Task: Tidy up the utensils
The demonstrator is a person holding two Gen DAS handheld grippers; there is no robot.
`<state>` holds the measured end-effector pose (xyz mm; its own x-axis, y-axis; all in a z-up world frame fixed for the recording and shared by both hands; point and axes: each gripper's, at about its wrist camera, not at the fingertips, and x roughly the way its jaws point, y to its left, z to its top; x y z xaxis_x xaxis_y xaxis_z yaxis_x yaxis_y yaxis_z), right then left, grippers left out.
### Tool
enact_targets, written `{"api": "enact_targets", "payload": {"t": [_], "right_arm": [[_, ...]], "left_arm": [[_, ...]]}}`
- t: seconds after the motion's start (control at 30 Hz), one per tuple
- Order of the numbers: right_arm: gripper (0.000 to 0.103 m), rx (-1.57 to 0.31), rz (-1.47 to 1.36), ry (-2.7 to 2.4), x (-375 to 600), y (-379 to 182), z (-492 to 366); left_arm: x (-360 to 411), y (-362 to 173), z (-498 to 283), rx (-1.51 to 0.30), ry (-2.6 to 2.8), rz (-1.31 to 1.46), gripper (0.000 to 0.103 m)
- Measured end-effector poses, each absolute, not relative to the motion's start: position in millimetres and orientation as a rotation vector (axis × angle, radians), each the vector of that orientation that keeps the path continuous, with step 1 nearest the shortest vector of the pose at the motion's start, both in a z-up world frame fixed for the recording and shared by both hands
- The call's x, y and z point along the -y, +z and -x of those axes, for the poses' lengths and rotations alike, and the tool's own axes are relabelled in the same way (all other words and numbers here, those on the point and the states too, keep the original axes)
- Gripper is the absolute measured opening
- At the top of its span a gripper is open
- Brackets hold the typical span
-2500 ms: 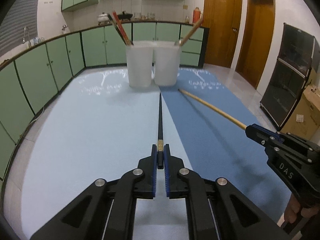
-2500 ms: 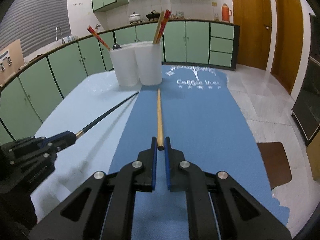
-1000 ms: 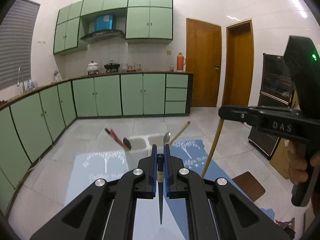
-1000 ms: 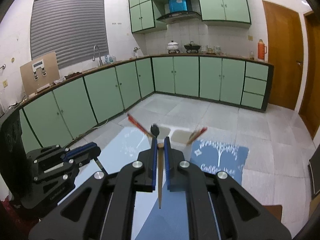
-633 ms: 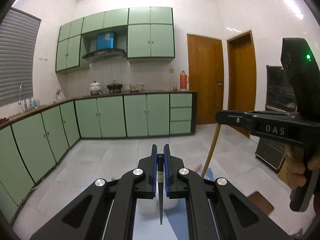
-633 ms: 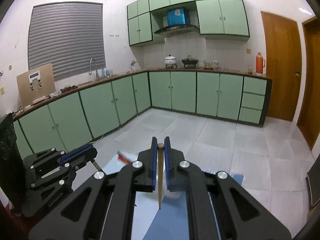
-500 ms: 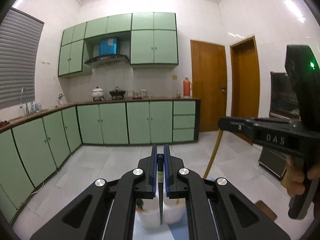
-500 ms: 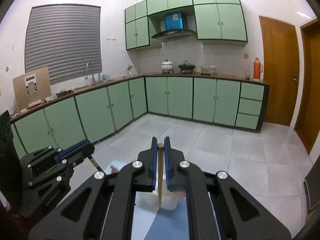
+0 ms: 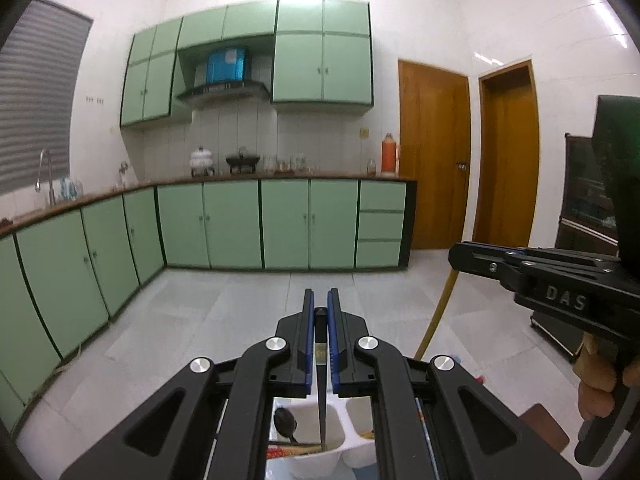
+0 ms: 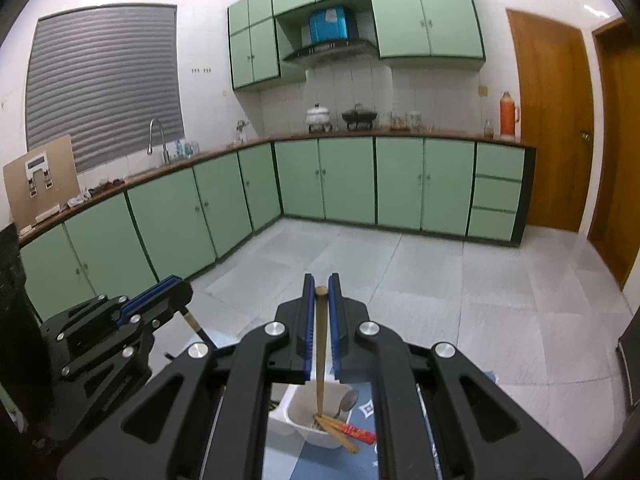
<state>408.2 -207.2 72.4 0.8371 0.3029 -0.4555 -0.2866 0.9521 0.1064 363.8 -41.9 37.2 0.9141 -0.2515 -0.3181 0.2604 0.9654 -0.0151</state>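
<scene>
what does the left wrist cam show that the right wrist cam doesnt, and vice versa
Only the left wrist view: the left gripper shut on a black chopstick hanging into the left white cup, a dark spoon in that cup, and a hand holding the right gripper.

Only the right wrist view: the right gripper shut on a wooden chopstick over the right white cup, a window blind and the faucet.

Both: green cabinets, orange thermos, wooden door.
</scene>
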Motion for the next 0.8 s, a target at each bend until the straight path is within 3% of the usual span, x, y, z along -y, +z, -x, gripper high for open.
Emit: {"api": "enact_targets", "payload": {"t": [0.23, 0.33, 0.5, 0.63, 0.7, 0.73, 0.8], "right_arm": [[0.007, -0.579, -0.034, 0.343, 200.3, 34.7, -414.3], [0.013, -0.596, -0.034, 0.336, 199.8, 29.2, -409.1], [0.032, -0.54, -0.054, 0.289, 215.1, 39.8, -384.6], [0.045, -0.515, -0.037, 0.227, 227.5, 45.1, -357.9], [0.052, -0.506, -0.028, 0.209, 231.7, 44.4, -340.9], [0.055, -0.501, -0.021, 0.205, 231.7, 44.1, -330.8], [0.067, -0.491, -0.003, 0.199, 232.4, 42.3, -315.0]], "left_arm": [[39.6, 7.6, -377.3, -0.406, -0.257, -0.034, 0.006], [36.4, 2.4, -379.4, -0.434, -0.252, -0.029, 0.009], [24.6, 12.6, -364.2, -0.415, -0.232, -0.015, 0.032], [12.6, 22.0, -341.8, -0.391, -0.208, -0.008, 0.041], [8.7, 25.3, -329.1, -0.388, -0.191, -0.006, 0.054], [6.8, 27.5, -322.8, -0.384, -0.187, -0.002, 0.055], [4.2, 30.7, -307.0, -0.374, -0.186, 0.002, 0.062]]}}
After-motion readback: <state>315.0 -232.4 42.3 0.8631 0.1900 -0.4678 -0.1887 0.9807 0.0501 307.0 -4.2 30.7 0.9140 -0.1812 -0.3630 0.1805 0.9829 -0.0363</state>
